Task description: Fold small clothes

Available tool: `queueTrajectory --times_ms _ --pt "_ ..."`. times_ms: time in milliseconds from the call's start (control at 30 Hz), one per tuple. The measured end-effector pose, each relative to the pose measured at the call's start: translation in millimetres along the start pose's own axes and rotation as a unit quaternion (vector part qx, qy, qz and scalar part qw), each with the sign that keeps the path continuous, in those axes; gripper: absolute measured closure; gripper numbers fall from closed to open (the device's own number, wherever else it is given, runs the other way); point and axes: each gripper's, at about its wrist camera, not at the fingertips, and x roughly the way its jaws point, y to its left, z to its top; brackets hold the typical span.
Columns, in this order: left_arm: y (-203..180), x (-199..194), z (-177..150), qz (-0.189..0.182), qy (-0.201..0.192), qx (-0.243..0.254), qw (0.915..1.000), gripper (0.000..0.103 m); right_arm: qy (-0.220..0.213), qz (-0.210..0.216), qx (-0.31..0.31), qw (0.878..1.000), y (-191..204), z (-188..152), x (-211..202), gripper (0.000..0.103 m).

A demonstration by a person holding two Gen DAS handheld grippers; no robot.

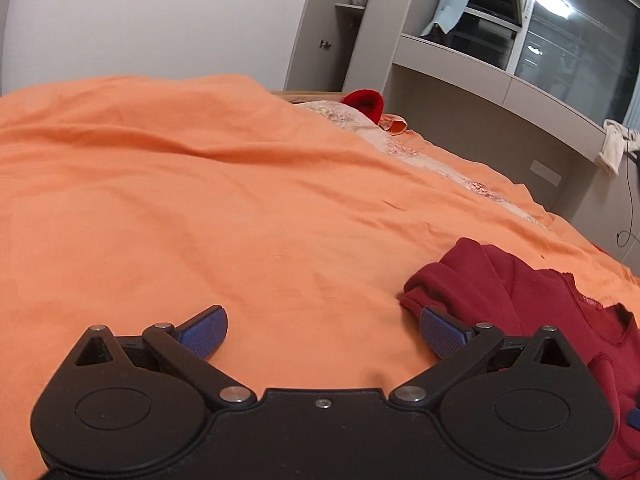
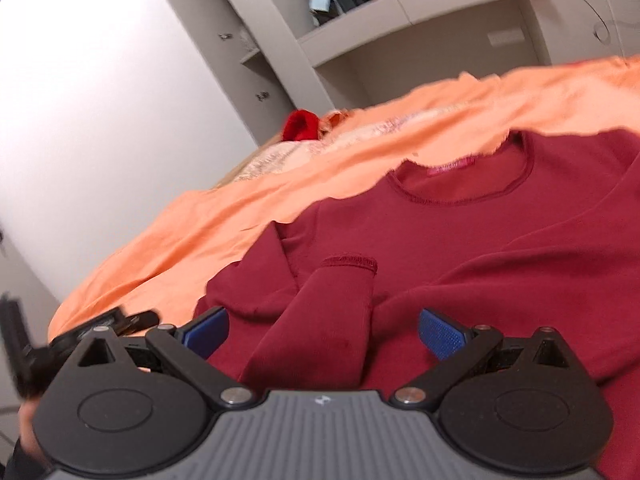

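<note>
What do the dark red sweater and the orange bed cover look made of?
Dark red sweater: seemingly soft knit or fleece, matte, with a fuzzy nap and stitched cuff edge. Orange bed cover: probably thin woven cotton, matte, lying in fine creases. Fibre cannot be confirmed.

The sweater (image 2: 500, 240) lies flat on the bedspread (image 1: 200, 200), one sleeve (image 2: 320, 320) folded across its front. The left gripper (image 1: 323, 334) sits just beside its left edge. Behind, apparently near the headboard, rests a small cloth item (image 1: 364, 102).
</note>
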Motion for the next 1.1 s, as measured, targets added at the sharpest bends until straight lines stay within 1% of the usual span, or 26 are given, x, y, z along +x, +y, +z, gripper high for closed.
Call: queueTrajectory --times_ms 67,133,200,267,333,367,400,433,467,500,567,600,667,800,900,1000,1100 --pt "2 -1 0 -0.004 0.003 -0.002 1.0 0.001 -0.003 -0.005 0.008 1.0 -2 4 9 0.0" --pt "4 -2 1 -0.005 0.006 -0.002 1.0 0.001 -0.015 -0.005 0.019 1.0 -3 6 13 0.002" --pt "3 -1 0 -0.007 0.008 -0.001 0.9999 0.001 -0.023 -0.004 0.027 0.999 -3 7 14 0.009" --pt "4 -1 0 -0.009 0.01 0.0 0.9999 0.001 -0.023 -0.007 0.018 1.0 1 6 16 0.017" --pt "4 -2 0 -0.009 0.01 0.002 0.9999 0.001 -0.019 -0.022 0.002 1.0 7 6 20 0.033" --pt "4 -1 -1 -0.008 0.011 0.004 0.9999 0.001 -0.016 -0.028 -0.005 0.999 10 6 22 0.037" --pt "4 -1 -1 -0.007 0.011 0.005 0.9999 0.001 -0.012 -0.033 -0.01 0.999 12 6 25 0.046" --pt "4 0 -1 -0.006 0.013 0.006 0.9999 0.001 -0.011 -0.04 -0.014 0.999 14 5 27 0.06" --pt "4 0 -1 -0.006 0.014 0.006 0.9999 0.001 -0.01 -0.055 -0.02 0.998 16 4 29 0.068" --pt "5 0 -2 -0.005 0.014 0.006 0.9999 0.001 -0.01 -0.064 -0.026 0.998 18 4 31 0.081" --pt "6 0 -2 -0.005 0.015 0.005 0.9999 0.001 -0.017 -0.065 -0.03 0.997 20 3 29 0.088" --pt "7 0 -2 -0.005 0.015 0.005 0.9999 0.001 -0.029 -0.067 -0.032 0.997 21 3 25 0.094" --pt "7 0 -2 -0.006 0.015 0.005 0.9999 0.001 -0.053 -0.071 -0.032 0.996 24 5 12 0.094" --pt "8 1 -3 -0.008 0.015 0.004 0.9998 0.001 -0.115 -0.069 -0.015 0.991 28 1 -34 0.094" --pt "9 0 -2 -0.011 0.015 0.003 0.9998 0.001 -0.148 -0.064 -0.032 0.986 31 -11 -65 0.094" --pt "9 0 -3 -0.011 0.016 0.003 0.9998 0.001 -0.151 -0.061 -0.091 0.983 38 -34 -86 0.094" --pt "9 -1 -3 -0.009 0.016 0.006 0.9998 0.001 -0.129 -0.051 -0.133 0.981 44 -59 -96 0.094"
